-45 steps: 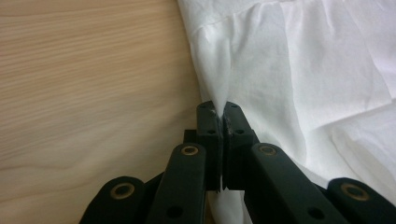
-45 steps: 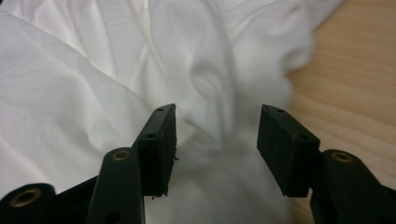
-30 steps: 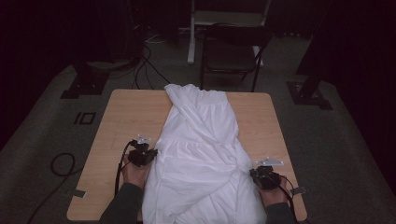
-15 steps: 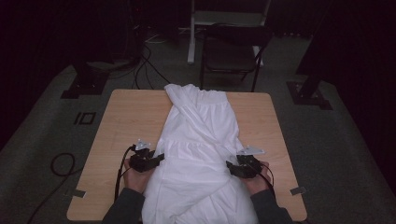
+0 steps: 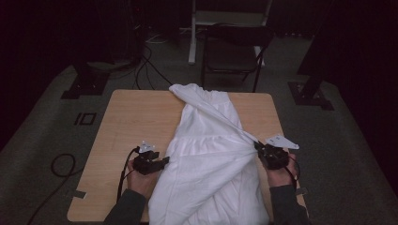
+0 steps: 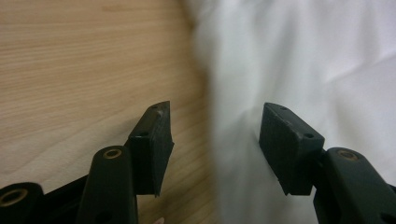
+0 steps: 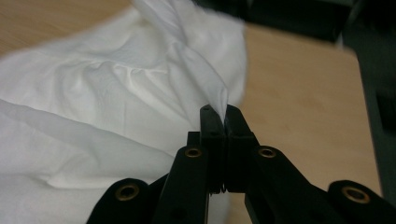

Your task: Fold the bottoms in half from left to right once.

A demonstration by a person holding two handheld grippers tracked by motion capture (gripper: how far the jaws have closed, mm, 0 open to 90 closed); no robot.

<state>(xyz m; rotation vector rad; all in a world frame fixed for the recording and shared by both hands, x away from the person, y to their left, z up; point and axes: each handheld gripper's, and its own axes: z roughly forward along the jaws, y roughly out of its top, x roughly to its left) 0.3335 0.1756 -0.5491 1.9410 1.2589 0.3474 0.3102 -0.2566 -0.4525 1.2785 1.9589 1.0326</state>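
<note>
A white cloth [image 5: 206, 154] lies lengthwise down the middle of the wooden table [image 5: 136, 117]. My right gripper [image 5: 258, 146] is shut on the cloth's right edge; its jaws have just been closing on the fabric [image 7: 196, 70]. It holds that edge raised, so a taut fold runs toward the far end. In the right gripper view the gripper [image 7: 225, 114] pinches a thin peak of cloth. My left gripper [image 5: 164, 161] rests at the cloth's left edge. Its jaws have just been opening, and the gripper [image 6: 215, 126] stands open, one pad over wood, the other over cloth [image 6: 303, 56].
A dark folding chair [image 5: 234, 51] stands just beyond the table's far edge. Cables [image 5: 61, 164] trail on the grey floor at the left. Black stand bases sit on the floor at the left [image 5: 84, 84] and right [image 5: 312, 91]. Bare wood flanks the cloth on both sides.
The right gripper came in to the cloth's right edge, closed on it and lifted it up and outward, pulling a fold taut. The left gripper stayed put and opened.
</note>
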